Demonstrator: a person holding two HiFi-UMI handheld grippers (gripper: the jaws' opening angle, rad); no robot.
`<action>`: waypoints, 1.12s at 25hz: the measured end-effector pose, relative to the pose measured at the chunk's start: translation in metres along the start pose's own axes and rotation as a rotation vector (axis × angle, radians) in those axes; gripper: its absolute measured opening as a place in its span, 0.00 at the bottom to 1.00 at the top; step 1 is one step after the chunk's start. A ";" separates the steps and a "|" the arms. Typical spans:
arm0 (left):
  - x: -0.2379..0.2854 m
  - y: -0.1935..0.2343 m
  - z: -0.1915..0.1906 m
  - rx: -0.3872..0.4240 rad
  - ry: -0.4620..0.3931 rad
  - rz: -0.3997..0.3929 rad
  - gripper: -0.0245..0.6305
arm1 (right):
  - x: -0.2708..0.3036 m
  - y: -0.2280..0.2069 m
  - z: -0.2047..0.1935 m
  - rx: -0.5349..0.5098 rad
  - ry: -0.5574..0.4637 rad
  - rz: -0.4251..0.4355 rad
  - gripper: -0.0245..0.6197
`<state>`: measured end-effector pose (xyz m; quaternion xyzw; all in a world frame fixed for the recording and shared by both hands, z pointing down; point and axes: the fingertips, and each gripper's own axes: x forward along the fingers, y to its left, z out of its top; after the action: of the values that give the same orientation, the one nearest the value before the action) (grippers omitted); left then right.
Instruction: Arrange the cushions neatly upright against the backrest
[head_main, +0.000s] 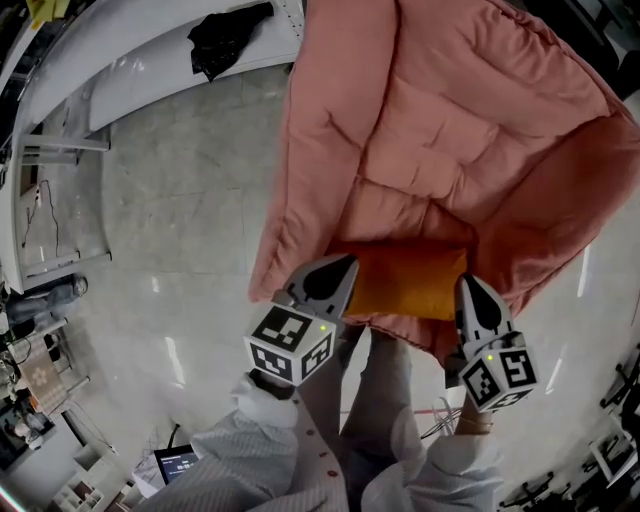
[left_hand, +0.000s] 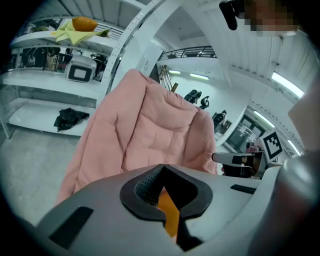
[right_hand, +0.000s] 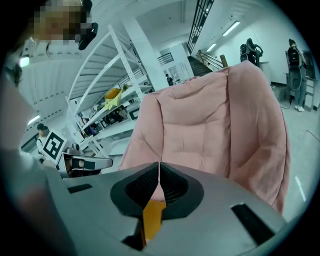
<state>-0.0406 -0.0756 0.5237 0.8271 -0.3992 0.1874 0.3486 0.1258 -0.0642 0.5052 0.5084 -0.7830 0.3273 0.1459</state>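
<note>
left tongs (head_main: 340, 268) are clenched at the near left corner of the orange cushion (head_main: 405, 280), and orange fabric shows in the slit between the jaws, so they look to be pinching that corner. the cushion sits low at the front of the pink chair (head_main: 330, 150), its long side across the seat, well short of the backrest (head_main: 450, 90); whether it rests on the seat or hangs just above it i cannot tell. right tongs (head_main: 468, 290) are clenched the same way on the near right corner, again with orange between the jaws. the step in hand looks like getting the cushion back and upright. to do it well, hold both corners level so the cushion does not twist. carry it deep into the seat until its far edge meets the backrest, then raise the gripped edge so it tips up onto its long side and leans back. centre it between the chair's raised sides. let go only once the padding bears its weight, both sides together, or the soft seat may let it slump forward.
</note>
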 end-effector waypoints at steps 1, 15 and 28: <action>0.004 0.004 -0.007 -0.010 0.008 0.008 0.05 | 0.004 -0.005 -0.007 0.008 0.006 -0.004 0.06; 0.017 0.061 -0.107 -0.094 0.148 0.128 0.05 | 0.026 -0.066 -0.091 0.031 0.147 -0.093 0.06; 0.028 0.075 -0.143 -0.177 0.199 0.156 0.19 | 0.028 -0.099 -0.125 0.072 0.228 -0.115 0.23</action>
<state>-0.0874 -0.0198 0.6704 0.7371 -0.4404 0.2590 0.4424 0.1885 -0.0277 0.6495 0.5171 -0.7185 0.4021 0.2340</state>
